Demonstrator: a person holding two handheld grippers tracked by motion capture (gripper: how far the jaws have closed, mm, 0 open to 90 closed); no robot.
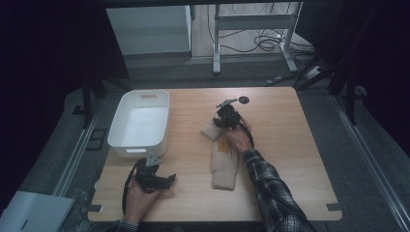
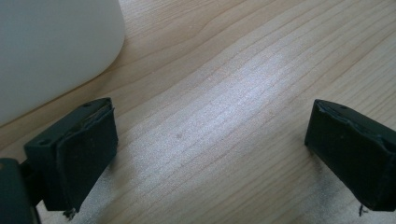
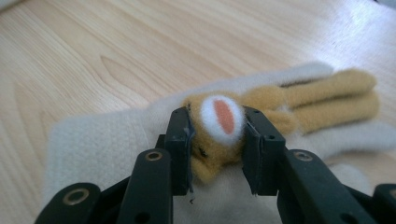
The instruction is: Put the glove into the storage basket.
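While my right gripper (image 3: 217, 140) clamps the tan plush toy (image 3: 219, 135) at its head end, one jaw on either side of the white-and-orange patch, the toy's long limbs trail away over the cream towel (image 3: 98, 140) beneath it. I grip at the head because it is the bulkiest part standing proud of the cloth, so the jaws can bite plush without catching the towel. From above, toy and towel (image 1: 223, 164) lie at the middle of the counter (image 1: 290, 145), well apart from the white bin (image 1: 140, 123) at the left. My left gripper (image 1: 162, 180) rests low at the near edge, its jaws spread wide over bare wood and holding nothing, kept clear just beside the bin's wall. Pale wood grain covers the counter; around it the room is dark, with a metal frame and loose cables on the floor beyond.
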